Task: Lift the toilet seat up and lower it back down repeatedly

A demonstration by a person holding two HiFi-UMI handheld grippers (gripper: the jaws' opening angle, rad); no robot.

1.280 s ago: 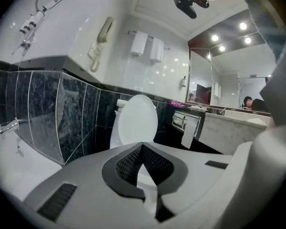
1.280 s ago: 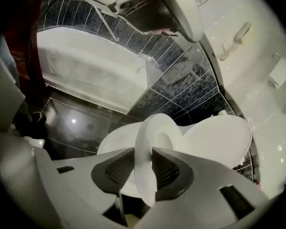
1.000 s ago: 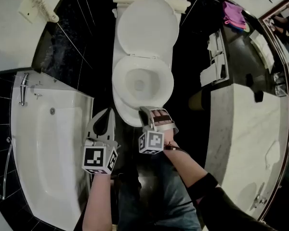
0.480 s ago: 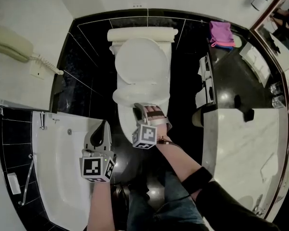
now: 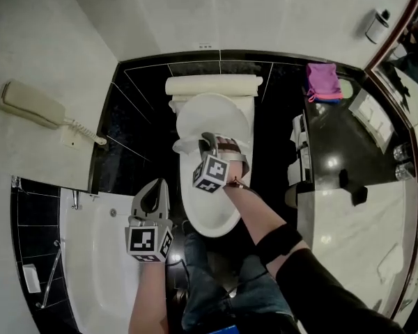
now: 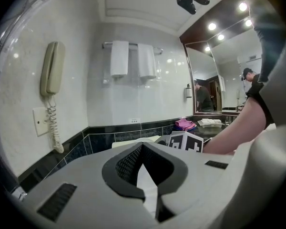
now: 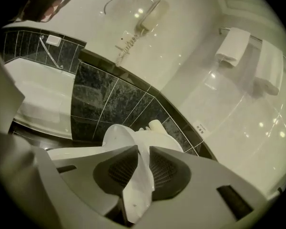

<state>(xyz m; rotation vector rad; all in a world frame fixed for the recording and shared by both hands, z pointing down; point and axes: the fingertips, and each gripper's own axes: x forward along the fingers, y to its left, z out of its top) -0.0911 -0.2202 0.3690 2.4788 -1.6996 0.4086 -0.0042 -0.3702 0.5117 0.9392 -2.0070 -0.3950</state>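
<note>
Bathroom, white walls over a black tiled dado (image 5: 136, 127); the toilet stands between the bathtub (image 5: 90, 270) on your left and the marble bench (image 5: 355, 235) on your right.

- **Grip.** Your right tongs (image 5: 210, 139) are clamped on the front rim of the toilet seat (image 7: 136, 194), one pad on each face. They hold the seat part-raised, off the bowl (image 5: 209, 218) and short of the lid (image 5: 212, 110).
- **Why this grip.** The front rim lies farthest from the hinge, so a grip there probably gives the easiest swing. Pads across the thin edge should keep the seat from slipping as it tilts.
- **Idle hand.** Your left tongs (image 5: 155, 185) are closed on nothing. They hang beside the bowl near the bathtub's edge, which keeps them outside the seat's arc.
- **Limits of travel.** Upward, the arc appears to end at the lid, which stands before the cistern (image 5: 212, 84). Downward, it ends at the bowl's rim.
- **Room to move.** The bench front lies near your right forearm and the bathtub wall lies close to your left tongs. The open room runs mainly along the toilet's midline, toward you.
</note>
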